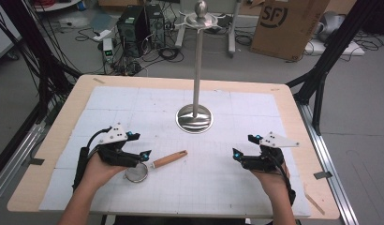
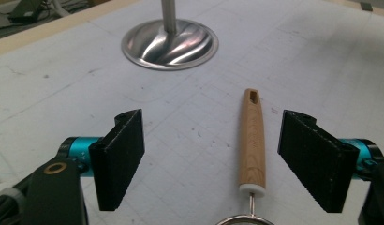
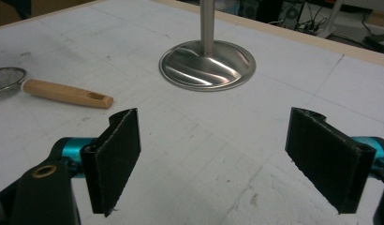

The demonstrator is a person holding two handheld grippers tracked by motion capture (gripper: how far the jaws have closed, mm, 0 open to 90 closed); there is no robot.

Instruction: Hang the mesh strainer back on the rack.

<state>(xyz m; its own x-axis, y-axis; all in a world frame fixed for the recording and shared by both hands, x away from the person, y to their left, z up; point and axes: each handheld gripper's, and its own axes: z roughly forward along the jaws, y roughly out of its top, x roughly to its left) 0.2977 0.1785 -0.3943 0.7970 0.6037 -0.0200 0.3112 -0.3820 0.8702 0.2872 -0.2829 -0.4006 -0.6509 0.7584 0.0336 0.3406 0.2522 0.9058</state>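
Note:
A small mesh strainer (image 1: 136,173) with a wooden handle (image 1: 168,159) lies on the white mat at the front left. My left gripper (image 1: 137,144) is open just above it. In the left gripper view the handle (image 2: 252,140) lies on the mat between the open jaws, closer to the right one, and the strainer's rim (image 2: 241,219) peeks in at the bottom edge. My right gripper (image 1: 244,146) is open at the front right with nothing between its jaws. Its own view has the strainer (image 3: 6,78) and handle (image 3: 68,93) far off to the left.
A tall metal stand rises from a round shiny base (image 1: 195,118) at the mat's middle, with a knob and hooks at its top (image 1: 200,14). The base (image 2: 170,43) lies ahead of both grippers (image 3: 207,65). Computers, cables and a cardboard box (image 1: 288,23) sit on the floor beyond the table.

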